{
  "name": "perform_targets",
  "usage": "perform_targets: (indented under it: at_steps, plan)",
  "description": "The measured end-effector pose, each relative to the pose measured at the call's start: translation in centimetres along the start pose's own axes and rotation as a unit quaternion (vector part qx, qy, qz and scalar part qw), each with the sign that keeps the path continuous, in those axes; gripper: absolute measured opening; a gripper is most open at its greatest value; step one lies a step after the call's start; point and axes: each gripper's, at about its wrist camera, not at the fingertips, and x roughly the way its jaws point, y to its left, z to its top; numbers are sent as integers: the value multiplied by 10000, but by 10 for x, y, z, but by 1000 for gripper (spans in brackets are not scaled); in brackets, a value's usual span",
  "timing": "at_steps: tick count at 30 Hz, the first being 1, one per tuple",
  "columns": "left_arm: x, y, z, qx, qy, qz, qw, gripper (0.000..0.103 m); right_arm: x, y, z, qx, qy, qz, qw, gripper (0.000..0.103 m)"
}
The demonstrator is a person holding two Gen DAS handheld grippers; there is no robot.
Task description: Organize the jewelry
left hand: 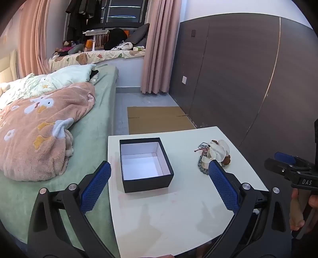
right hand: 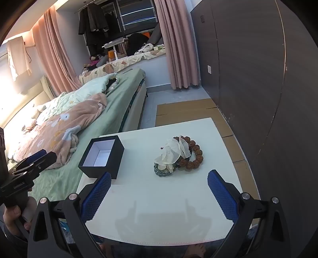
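Hovering: left gripper [left hand: 160, 184] wide apart, empty; right gripper [right hand: 159, 190] likewise; box [left hand: 146, 164] empty

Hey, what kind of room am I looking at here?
Most likely a bedroom: an unmade bed with a pink blanket, pink curtains by the window, and clothes hanging there. A small white table stands beside the bed.

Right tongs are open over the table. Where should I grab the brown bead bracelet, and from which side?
Take the brown bead bracelet on its far-right arc, coming down from above with the right tongs and one finger inside the loop. It lies flat on the white table. Its left side sits under the white hair clip and against the green bracelet, so only that right arc looks free.
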Motion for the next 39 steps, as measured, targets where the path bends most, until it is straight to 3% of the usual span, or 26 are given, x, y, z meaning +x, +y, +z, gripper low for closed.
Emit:
perform_targets:
  at_steps: [39]
  plan:
    - [11, -10, -11, 49, 139, -139, 9998, 98, 2, 5, -2, -196, -141, -175, 9996, 95]
